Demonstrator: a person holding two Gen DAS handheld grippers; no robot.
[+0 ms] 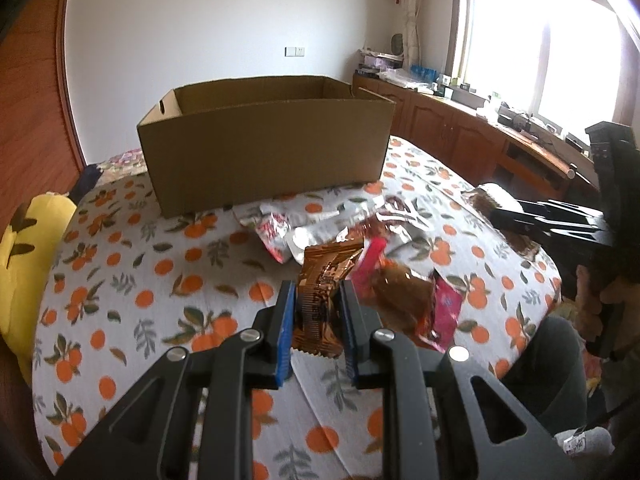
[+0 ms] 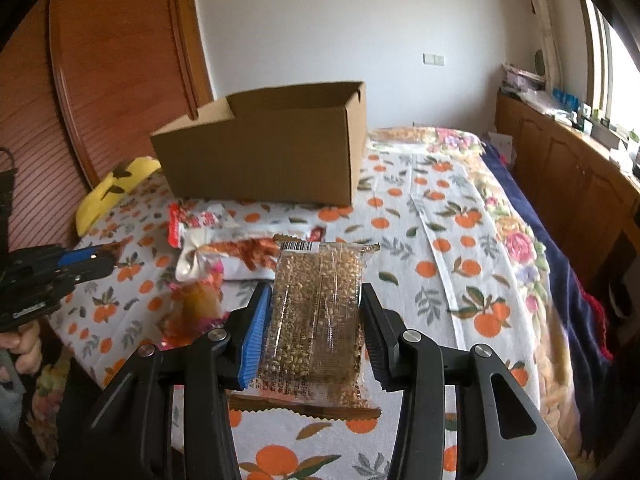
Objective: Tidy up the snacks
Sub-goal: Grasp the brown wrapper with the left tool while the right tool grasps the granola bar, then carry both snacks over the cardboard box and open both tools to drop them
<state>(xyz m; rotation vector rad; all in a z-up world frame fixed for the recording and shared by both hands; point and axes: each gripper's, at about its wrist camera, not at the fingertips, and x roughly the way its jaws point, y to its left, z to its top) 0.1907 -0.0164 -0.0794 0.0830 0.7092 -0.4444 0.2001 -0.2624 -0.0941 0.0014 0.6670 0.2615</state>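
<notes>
At lower centre of each view, the left tongs pinched a brown snack packet and the right tongs clamped a clear grain bar, both below the cardboard box at upper centre.

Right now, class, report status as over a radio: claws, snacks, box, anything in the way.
Left claw shut on brown packet. Right claw shut on grain bar. Box open ahead; loose snacks lie between.
</notes>
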